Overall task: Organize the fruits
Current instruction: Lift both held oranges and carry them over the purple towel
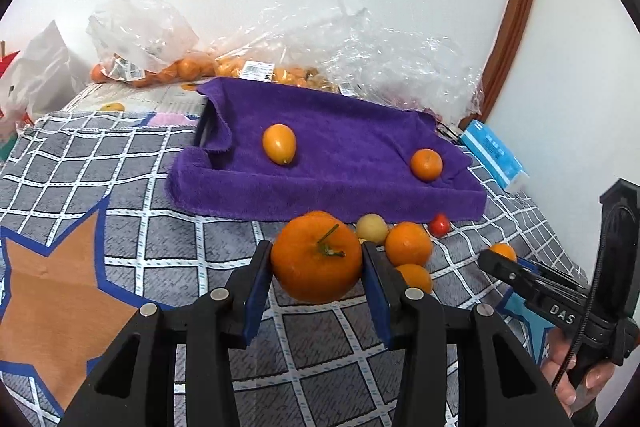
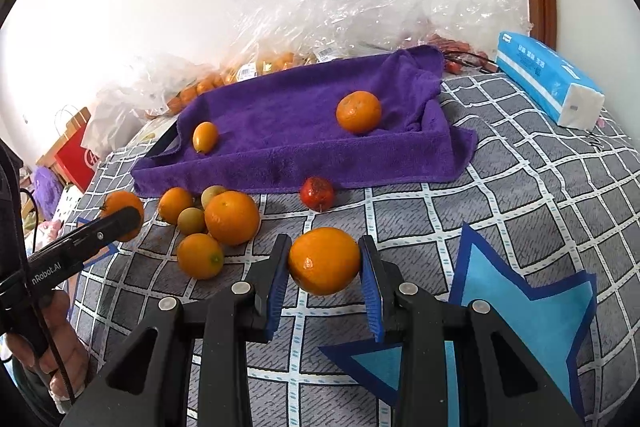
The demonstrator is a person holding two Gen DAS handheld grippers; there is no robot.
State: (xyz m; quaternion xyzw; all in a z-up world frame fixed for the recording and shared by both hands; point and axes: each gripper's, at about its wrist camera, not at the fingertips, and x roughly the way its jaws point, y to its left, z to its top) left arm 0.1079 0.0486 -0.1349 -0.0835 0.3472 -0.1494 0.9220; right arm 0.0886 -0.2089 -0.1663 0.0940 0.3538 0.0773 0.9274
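- The left tongs (image 1: 317, 267) are clamped on a large stemmed orange (image 1: 317, 257), blue pads pressed to its sides, lifted just above the grey checked cloth (image 1: 180, 235).
- The right tongs (image 2: 325, 265) grip a smaller smooth orange (image 2: 324, 261) the same way, above the same cloth near a blue star patch (image 2: 532, 303).
- A hand (image 2: 60, 339) shows at the left edge of the right wrist view, holding the other tool.
- Just beyond the held fruit lies a loose cluster of oranges (image 2: 232, 217) with two small yellow-green fruits among them, some touching.
- A small red fruit (image 2: 317, 193) sits apart from the cluster, right at the front edge of the purple towel (image 2: 280, 115).
- The towel drapes over a shallow tray; on it rest an oval kumquat (image 2: 205, 136) towards the left and a round mandarin (image 2: 358, 111) towards the right, well apart.
- A blue tissue pack (image 2: 548, 77) lies to the right of the towel.
- Farthest back, against the wall, clear plastic bags (image 1: 148, 39) hold more orange fruit.
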